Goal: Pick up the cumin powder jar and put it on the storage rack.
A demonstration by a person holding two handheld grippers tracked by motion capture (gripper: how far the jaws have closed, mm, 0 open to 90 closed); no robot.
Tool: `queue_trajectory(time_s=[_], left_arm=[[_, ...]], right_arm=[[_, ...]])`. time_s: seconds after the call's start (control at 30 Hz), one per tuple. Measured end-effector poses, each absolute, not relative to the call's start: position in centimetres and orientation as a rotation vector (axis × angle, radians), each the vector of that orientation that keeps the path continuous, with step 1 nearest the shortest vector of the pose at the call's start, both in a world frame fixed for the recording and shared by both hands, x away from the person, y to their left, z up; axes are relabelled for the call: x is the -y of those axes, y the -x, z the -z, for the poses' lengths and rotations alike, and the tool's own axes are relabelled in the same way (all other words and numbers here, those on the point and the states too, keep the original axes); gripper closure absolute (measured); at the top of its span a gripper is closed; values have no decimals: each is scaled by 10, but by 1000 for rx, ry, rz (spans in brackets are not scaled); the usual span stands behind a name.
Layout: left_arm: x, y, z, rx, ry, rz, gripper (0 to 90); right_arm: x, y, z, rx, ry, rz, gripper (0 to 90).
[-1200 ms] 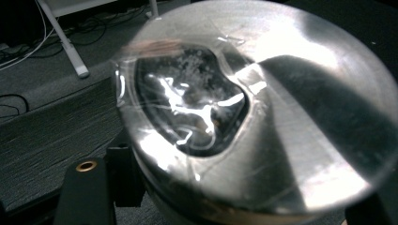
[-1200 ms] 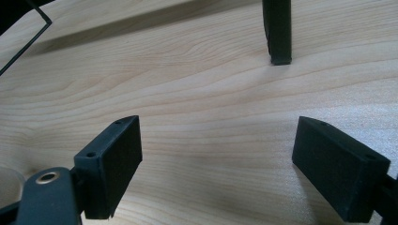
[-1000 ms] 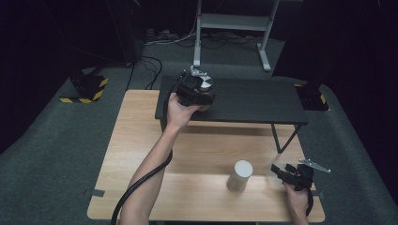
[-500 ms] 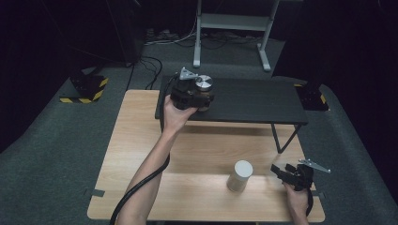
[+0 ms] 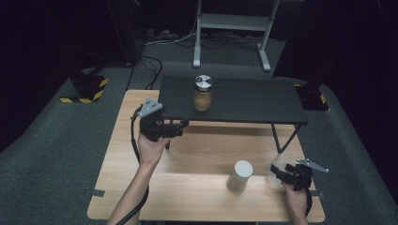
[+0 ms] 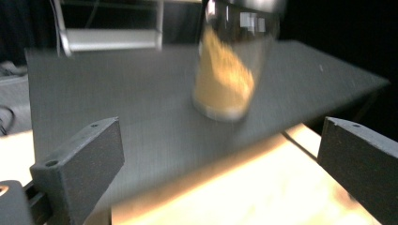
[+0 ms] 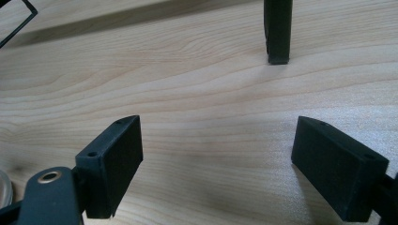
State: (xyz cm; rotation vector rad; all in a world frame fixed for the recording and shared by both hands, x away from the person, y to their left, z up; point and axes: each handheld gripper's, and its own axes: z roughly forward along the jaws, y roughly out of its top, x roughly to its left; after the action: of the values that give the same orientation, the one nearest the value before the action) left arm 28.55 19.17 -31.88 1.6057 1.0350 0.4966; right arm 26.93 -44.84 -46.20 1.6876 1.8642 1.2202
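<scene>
Dark carpet rings the wooden table, where the left gripper, jaws just spread and empty, clears the jar standing on the black shelf, while the right gripper waits open beside the white-lidded jar.

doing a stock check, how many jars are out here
2: a silver-lidded jar of yellowish powder on the black shelf, and a white-lidded jar on the wooden table near the right gripper. None looks hidden.

I see a clear shiny glass jar with a bright metal lid. It stands on a dull, dark shelf. The table is smooth, pale wood. My grippers' jaws look like matt black plastic.
</scene>
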Motion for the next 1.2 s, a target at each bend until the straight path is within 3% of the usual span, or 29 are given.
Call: queue_trajectory(time_s=[0.2,0.5,0.83,1.2], left_arm=[[-201,-259,358,-1097,-1643,-438,9],[-180,-263,417,-1236,-1748,-359,6],[-164,-282,454,-1303,-1761,-303,6],[-160,-292,470,-1348,-1716,-299,6]], right_arm=[[446,-269,461,-1865,-1685,-1205,164],[444,-269,461,-1858,-1688,-1197,164],[441,-269,460,-1864,-1679,-1176,163],[435,-269,457,-1872,-1664,-1134,162]])
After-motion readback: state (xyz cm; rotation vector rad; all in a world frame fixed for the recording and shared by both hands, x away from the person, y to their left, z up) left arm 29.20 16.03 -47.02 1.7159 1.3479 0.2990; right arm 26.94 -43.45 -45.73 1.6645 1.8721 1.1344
